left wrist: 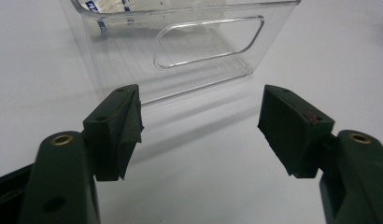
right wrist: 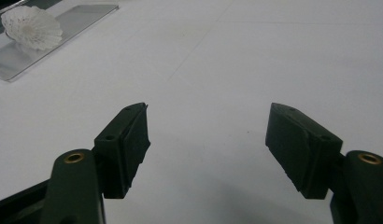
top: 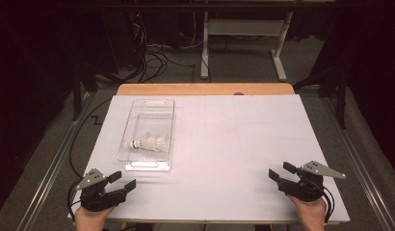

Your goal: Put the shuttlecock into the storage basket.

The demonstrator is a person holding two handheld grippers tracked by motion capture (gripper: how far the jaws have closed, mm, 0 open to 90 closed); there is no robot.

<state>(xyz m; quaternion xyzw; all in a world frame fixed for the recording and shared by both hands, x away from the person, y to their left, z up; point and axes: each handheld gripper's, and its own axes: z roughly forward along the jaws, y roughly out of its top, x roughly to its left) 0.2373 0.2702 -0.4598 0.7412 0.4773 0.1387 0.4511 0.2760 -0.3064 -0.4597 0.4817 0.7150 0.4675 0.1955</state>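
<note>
We are looking down on a wide white tabletop (top: pixel 224 144) that is taking up most of the high view, with a strip of bare wood showing along its far edge. On its left half a clear plastic bin (top: pixel 148 134) is lying lengthwise, running from near the far edge toward our side, its near end just ahead of the left tool. In the left gripper view that bin (left wrist: pixel 189 46) is standing just beyond the jaws, its end wall with a cut-out handle facing us.

We are holding the left tool (top: pixel 122 183) at the near left corner of the tabletop, pointing toward the bin's near end but not touching it. Its jaws are standing wide apart, with nothing between them — in the left gripper view we are seeing only white surface in the gap of the left tool (left wrist: pixel 199 126).

We are holding the right tool (top: pixel 280 173) at the near right corner, well apart from the bin and angled toward the middle of the tabletop. Its jaws are also spread wide and gripping nothing, as the right gripper view of the right tool (right wrist: pixel 206 130) is showing.

Inside the bin, toward its near half, a white shuttlecock (top: pixel 150 143) is lying on its side, cork end pointing left — its feathered skirt (right wrist: pixel 31 27) is showing far off in the right gripper view.
</note>
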